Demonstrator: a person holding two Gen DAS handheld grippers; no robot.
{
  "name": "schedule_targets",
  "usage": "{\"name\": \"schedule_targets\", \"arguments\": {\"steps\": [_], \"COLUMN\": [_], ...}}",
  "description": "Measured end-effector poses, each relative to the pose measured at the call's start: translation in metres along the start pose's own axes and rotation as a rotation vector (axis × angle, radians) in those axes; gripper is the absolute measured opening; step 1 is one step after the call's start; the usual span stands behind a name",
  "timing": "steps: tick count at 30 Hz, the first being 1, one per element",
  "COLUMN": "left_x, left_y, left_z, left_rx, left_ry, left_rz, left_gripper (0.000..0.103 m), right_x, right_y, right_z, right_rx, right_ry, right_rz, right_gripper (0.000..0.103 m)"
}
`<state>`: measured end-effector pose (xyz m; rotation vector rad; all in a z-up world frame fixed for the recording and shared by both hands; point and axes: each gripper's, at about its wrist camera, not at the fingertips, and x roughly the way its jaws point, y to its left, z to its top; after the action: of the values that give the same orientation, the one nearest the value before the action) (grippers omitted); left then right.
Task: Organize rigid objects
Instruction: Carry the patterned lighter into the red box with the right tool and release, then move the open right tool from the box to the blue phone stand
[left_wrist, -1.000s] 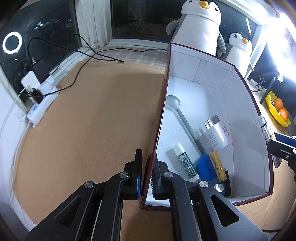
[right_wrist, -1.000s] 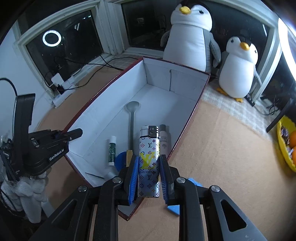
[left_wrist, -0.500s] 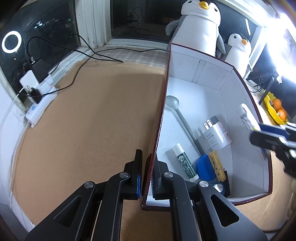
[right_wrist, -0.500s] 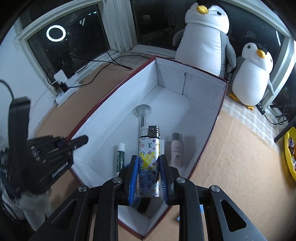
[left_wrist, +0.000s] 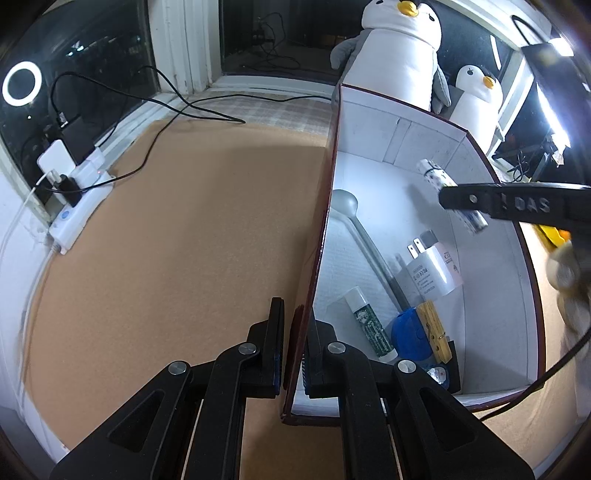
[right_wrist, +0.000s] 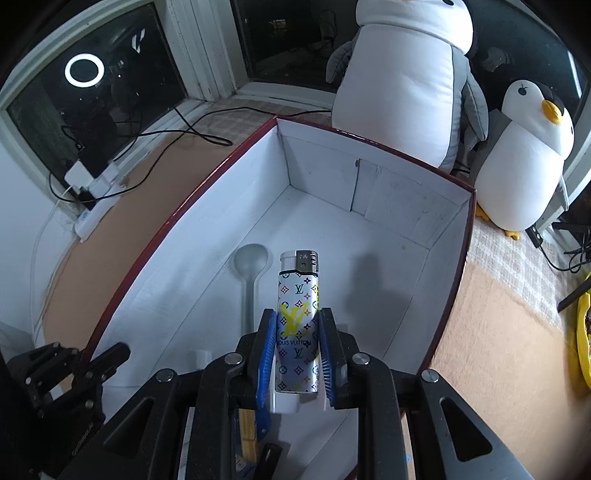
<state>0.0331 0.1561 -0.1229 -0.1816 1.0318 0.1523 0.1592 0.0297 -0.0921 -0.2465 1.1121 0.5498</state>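
Two views to go through. Left wrist view first: the left gripper sits at the bottom centre, clamped tight on the left wall of the box, so it looks like it's just steadying the box. Already inside at the lower right are a spoon, a charger, a lip balm and a clothespin. The right gripper pokes in from the right edge with the lighter hanging over the box floor.

Right wrist view: the right gripper at bottom centre is squeezing the lighter by its sides, upright in the frame, above the open white floor with the spoon just to its left.

So the step looks like the drop-off of the lighter. Next move probably calls for lowering it onto a bare patch right of the spoon, then letting go without it toppling onto the other stuff.
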Motion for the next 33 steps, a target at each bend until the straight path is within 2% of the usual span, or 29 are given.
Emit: {"name": "schedule_targets", "arguments": {"steps": [15,16,19,24,33], "left_x": [0.004,0.005,0.005,0.004,0.004], "left_y": [0.000,0.000,0.000,0.001,0.001], "left_z": [0.001,0.001,0.001,0.000,0.000], "left_rx": [-0.004,-0.004,-0.004,0.000,0.004], "left_ry": [0.016,0.016,0.021,0.020,0.020], "left_rz": [0.000,0.000,-0.001,0.000,0.002], "left_gripper": [0.007,0.007,0.007,0.007,0.007], "right_x": [0.034,0.034,0.030,0.016,-0.025], "right_y": [-0.001,-0.002,-0.003,0.000,-0.008], "right_z": [0.018,0.019,0.019,0.019,0.008], "right_rx": [-0.014,-0.011,-0.011,-0.024,0.021], "right_ry": [0.051,0.049,0.038,-0.002,-0.077], "right_rz": [-0.039,-0.033,-0.013,-0.018,0.054], "right_gripper": [0.021,0.022,0.044,0.048,0.048]}}
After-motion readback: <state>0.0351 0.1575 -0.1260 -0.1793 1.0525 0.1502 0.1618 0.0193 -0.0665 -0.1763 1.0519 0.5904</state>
